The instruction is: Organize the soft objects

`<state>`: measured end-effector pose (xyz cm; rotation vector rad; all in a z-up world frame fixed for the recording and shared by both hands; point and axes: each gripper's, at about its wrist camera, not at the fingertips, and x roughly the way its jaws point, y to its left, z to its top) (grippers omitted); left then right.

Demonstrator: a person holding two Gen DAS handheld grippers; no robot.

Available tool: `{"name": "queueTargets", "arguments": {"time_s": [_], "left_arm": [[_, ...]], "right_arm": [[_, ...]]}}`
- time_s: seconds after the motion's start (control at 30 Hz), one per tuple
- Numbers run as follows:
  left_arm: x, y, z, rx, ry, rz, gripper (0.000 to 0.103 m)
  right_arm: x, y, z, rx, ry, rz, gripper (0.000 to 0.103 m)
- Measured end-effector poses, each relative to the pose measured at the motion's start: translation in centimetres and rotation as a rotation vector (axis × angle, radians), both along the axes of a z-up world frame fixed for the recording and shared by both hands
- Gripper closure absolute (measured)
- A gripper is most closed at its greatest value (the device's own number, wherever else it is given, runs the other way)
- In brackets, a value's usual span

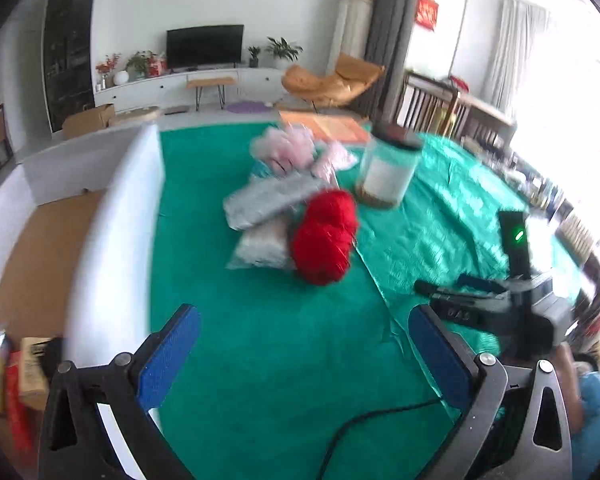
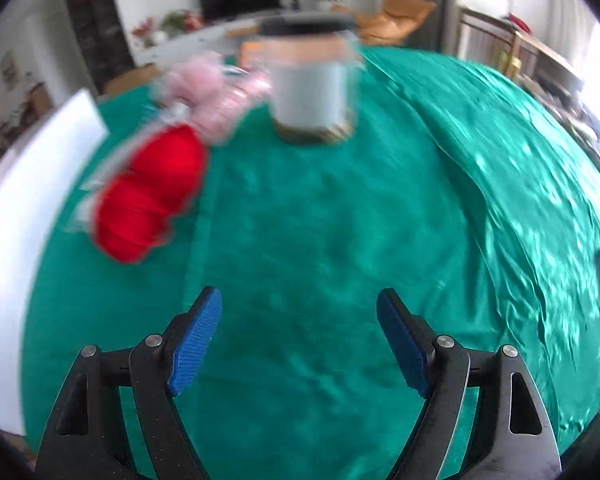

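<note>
On the green tabletop [image 1: 260, 360]: one red yarn ball [image 1: 326, 236]; one pink fluffy bundle [image 1: 288, 148], far side, its pieces too blurred to separate; two clear-wrapped soft packs, one grey [image 1: 268, 200] lying over one pale [image 1: 260, 248]; one lidded jar [image 1: 390, 168], right; one white box [image 1: 116, 216], left.

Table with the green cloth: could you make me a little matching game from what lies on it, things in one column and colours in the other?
Things:
1. yarn ball
2. fluffy bundle
3. jar lid
4. tablecloth

Colours:
A. green
B. dark
C. red
D. pale pink

Pairs: 1-C, 2-D, 3-B, 4-A
</note>
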<state>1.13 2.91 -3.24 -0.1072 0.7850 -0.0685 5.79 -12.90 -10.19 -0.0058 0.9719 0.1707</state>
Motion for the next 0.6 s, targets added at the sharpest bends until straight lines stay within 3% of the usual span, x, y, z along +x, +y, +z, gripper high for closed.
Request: {"name": "queueTargets", "arguments": {"time_s": [0.17, 0.27, 0.33, 0.6], "left_arm": [[5.2, -0.7, -5.7, 0.046, 0.072, 0.031, 0.0], [6.8, -0.3, -7.8, 0.084, 0.127, 0.061, 0.0], [7.5, -0.1, -8.6, 0.09, 0.168, 0.068, 0.0], [7.7, -0.3, -8.7, 0.113, 0.158, 0.052, 0.0]], "right_arm": [[2.5, -1.5, 0.0, -0.027, -0.05, -0.046, 0.02], [4.1, -0.7, -0.6, -0.063, -0.046, -0.067, 0.011], [4.9, -0.4, -1.0, -0.073, -0.045, -0.07, 0.011], [4.2, -0.1, -0.6, -0.065, -0.042, -0.066, 0.009]]}}
